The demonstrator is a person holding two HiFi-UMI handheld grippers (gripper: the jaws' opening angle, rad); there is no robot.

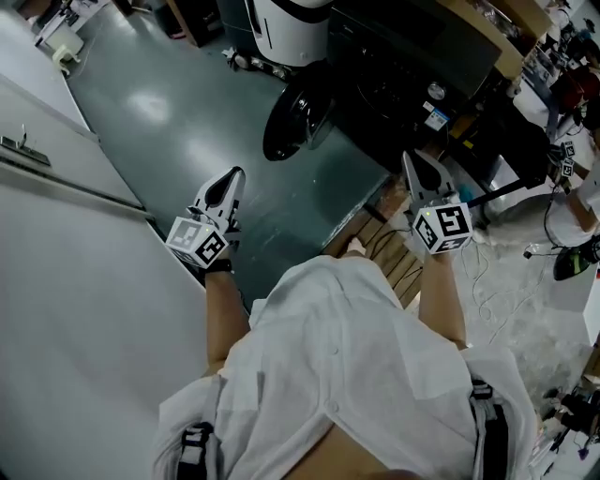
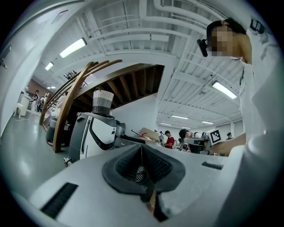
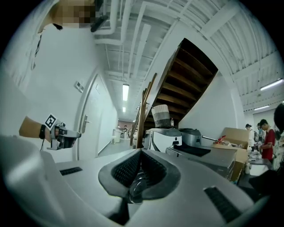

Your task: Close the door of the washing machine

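In the head view the black washing machine (image 1: pixel 412 56) stands at the top, and its round dark door (image 1: pixel 298 120) hangs swung open toward the grey floor. My left gripper (image 1: pixel 234 176) is held out level, below and left of the door and well apart from it. Its jaws lie together with nothing between them (image 2: pixel 142 148). My right gripper (image 1: pixel 410 159) points at the machine's front, right of the door, without touching it. Its jaws (image 3: pixel 141 153) are also pressed together and empty. In the right gripper view the machine's dark top (image 3: pixel 208 155) lies ahead to the right.
A white wall with a door (image 1: pixel 56 187) fills the left side. A white rounded machine (image 1: pixel 291 28) stands beside the washer. Wooden slats (image 1: pixel 375 239) lie under my right hand, and cables (image 1: pixel 497 272) trail over the floor at the right. People (image 2: pixel 168 139) stand far off.
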